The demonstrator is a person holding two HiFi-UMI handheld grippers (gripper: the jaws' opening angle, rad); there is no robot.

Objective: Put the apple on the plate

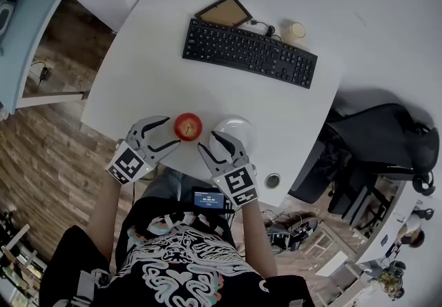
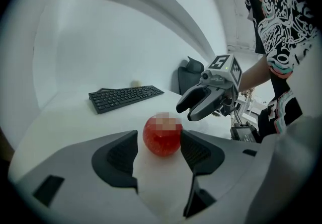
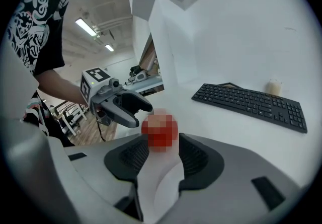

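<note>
A red apple [image 1: 188, 126] sits on the white table near its front edge, just left of a white plate [image 1: 238, 126]. My left gripper [image 1: 173, 132] comes at the apple from the left, open, its tips on either side of the fruit without pressing it. In the left gripper view the apple [image 2: 162, 137] lies just past the spread pads [image 2: 123, 155] of that gripper [image 2: 158, 152]. My right gripper [image 1: 207, 141] is open too, over the plate's near-left rim, pointing at the apple [image 3: 160, 132]. Each gripper shows in the other's view: the right one [image 2: 185, 112] and the left one [image 3: 142, 116].
A black keyboard [image 1: 248, 50] lies across the far part of the table, with a brown picture frame [image 1: 223, 11] and a small pale jar [image 1: 295, 31] behind it. A black chair [image 1: 387, 140] stands off the table's right side. The table's front edge [image 1: 138, 154] runs just under both grippers.
</note>
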